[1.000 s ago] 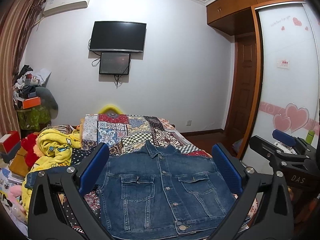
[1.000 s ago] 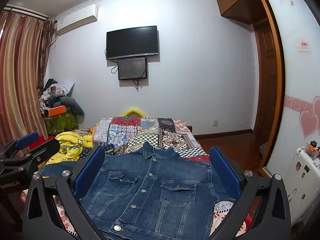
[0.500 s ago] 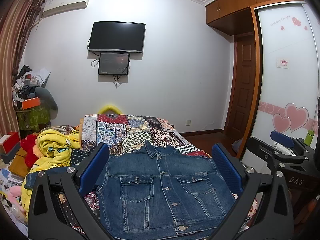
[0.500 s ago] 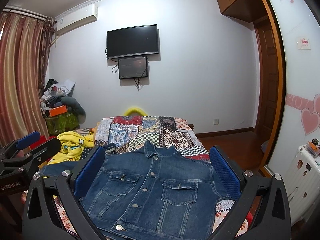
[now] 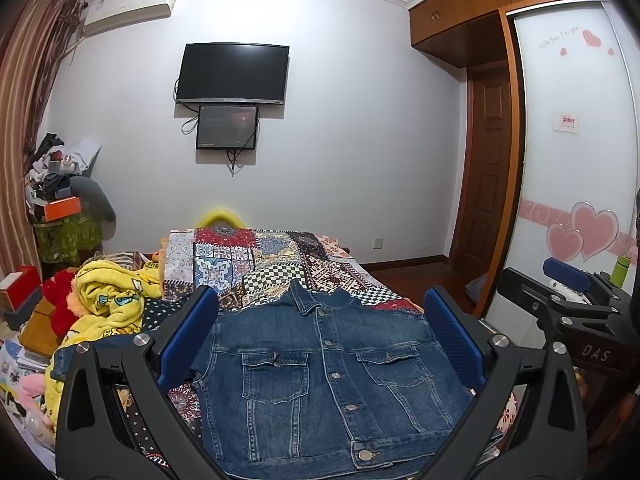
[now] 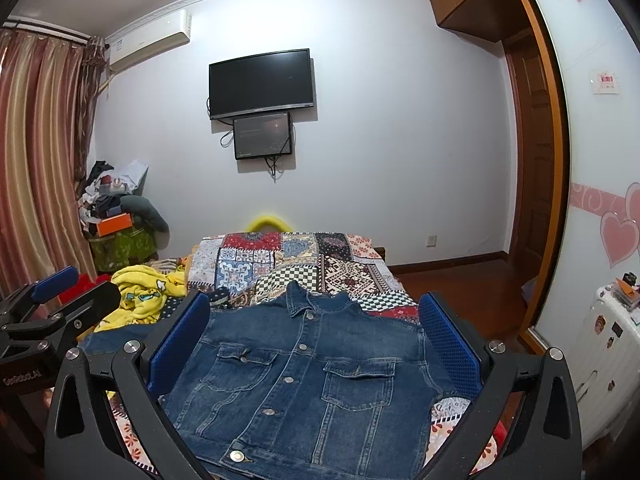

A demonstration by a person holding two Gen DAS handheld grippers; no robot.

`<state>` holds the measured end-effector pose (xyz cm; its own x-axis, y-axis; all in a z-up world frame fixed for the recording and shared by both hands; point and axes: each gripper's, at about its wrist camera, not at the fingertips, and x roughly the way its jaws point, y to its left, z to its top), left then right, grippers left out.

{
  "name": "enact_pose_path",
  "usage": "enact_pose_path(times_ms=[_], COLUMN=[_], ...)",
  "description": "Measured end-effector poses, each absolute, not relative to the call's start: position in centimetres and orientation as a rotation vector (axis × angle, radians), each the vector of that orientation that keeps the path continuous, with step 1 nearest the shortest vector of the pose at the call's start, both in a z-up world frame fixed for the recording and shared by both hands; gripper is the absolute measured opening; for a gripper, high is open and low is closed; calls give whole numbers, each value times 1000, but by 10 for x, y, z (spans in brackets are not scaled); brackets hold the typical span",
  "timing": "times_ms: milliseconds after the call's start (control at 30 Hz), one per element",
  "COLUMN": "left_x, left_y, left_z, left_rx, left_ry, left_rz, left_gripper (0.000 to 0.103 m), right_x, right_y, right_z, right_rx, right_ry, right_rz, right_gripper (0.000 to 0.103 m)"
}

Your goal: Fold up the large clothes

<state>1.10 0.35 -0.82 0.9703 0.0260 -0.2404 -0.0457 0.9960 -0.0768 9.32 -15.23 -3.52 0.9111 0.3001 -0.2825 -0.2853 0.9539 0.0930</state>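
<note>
A blue denim jacket [image 5: 320, 376] lies flat and buttoned on the patchwork bedspread [image 5: 256, 260], collar pointing to the far wall. It also shows in the right wrist view [image 6: 304, 376]. A sleeve runs off to the left [image 6: 116, 338]. My left gripper [image 5: 320, 344] is open and empty, held above the jacket. My right gripper [image 6: 312, 340] is open and empty, also above it. Each gripper shows at the edge of the other's view: the right one [image 5: 568, 300] and the left one [image 6: 56, 300].
A yellow blanket [image 5: 108, 300] and red plush lie left of the jacket. A cluttered pile [image 5: 60, 208] stands at the far left. A TV [image 5: 232, 74] hangs on the far wall. A wardrobe door [image 5: 576, 184] and a white suitcase [image 6: 608, 364] are on the right.
Both views have drifted very slightly. The jacket and both open grippers stay as they were.
</note>
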Motion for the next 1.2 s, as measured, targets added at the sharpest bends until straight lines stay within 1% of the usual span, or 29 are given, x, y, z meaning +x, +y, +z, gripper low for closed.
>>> enact_pose_path(times_ms=[467,733,933,1200], left_x=[15,29,48,85], left_y=[6,26,62,145], left_z=[-9,-13,-19,-38], left_rx=[-88,-111,-142,-220], left_ry=[248,255,253,311], left_rz=[38,65,114,243], left_gripper=[103,103,103,103], right_x=[98,114,136,168], right_y=[-149,-137,-116,-85], right_z=[-39,-43,-44,-54], right_rx=[46,16,-16,-86], right_ry=[313,342,358,378], right_rz=[286,293,312,333], right_gripper=[103,103,103,103])
